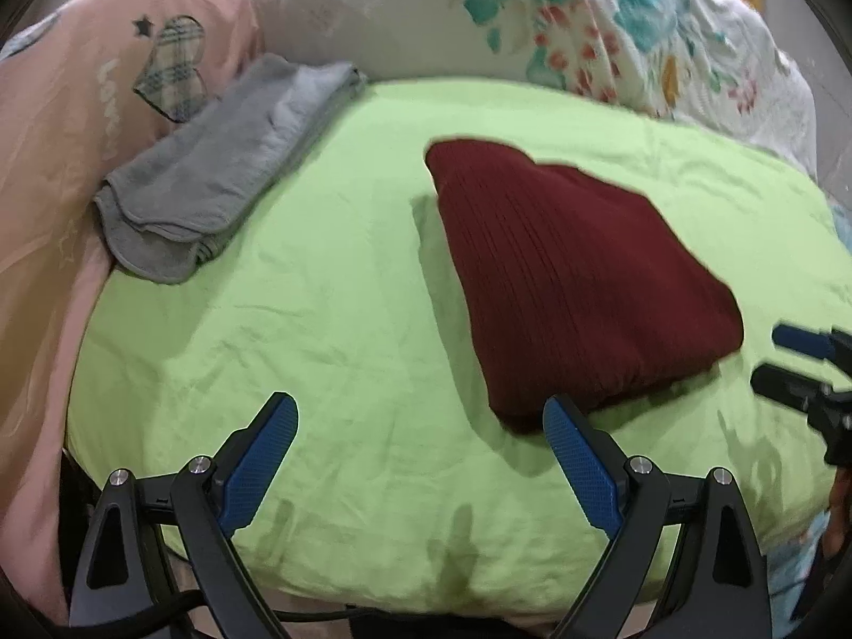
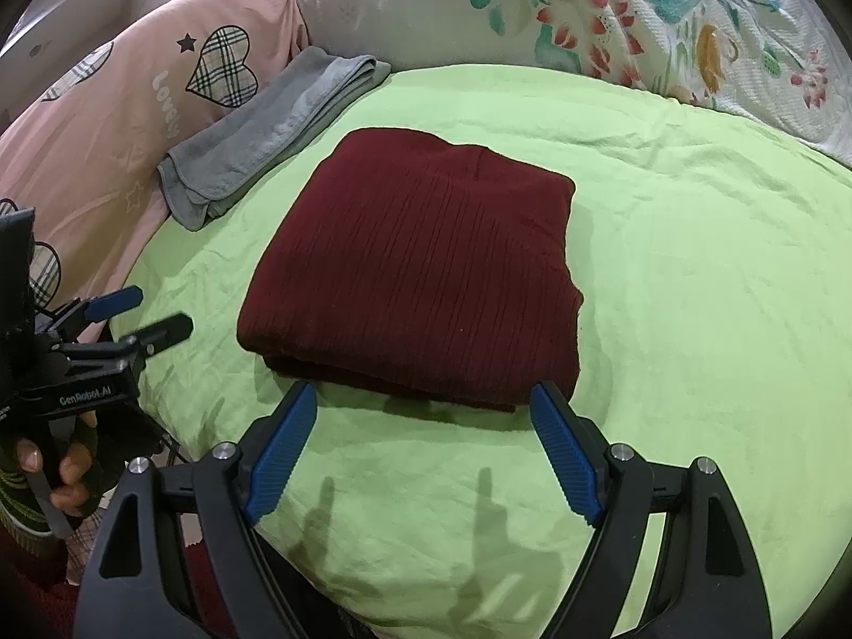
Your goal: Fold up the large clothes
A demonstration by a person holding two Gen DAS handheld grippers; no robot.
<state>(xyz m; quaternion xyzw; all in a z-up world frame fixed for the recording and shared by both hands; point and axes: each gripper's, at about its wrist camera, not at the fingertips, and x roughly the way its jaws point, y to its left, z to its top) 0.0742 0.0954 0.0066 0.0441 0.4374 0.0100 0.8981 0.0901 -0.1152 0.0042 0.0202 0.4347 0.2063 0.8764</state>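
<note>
Nearby, folded grey towel beside maroon garment, pink quilt behind

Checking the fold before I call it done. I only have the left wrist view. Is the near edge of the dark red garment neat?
Observer: Yes. In the right wrist view the dark red garment shows stacked layers along its near edge, lined up.
Operator: Right gripper holding anything?
Observer: No. The right gripper is open, short of that edge.
Operator: What's holding the left gripper?
Observer: A hand, fingers around the handle under the left gripper.
</note>
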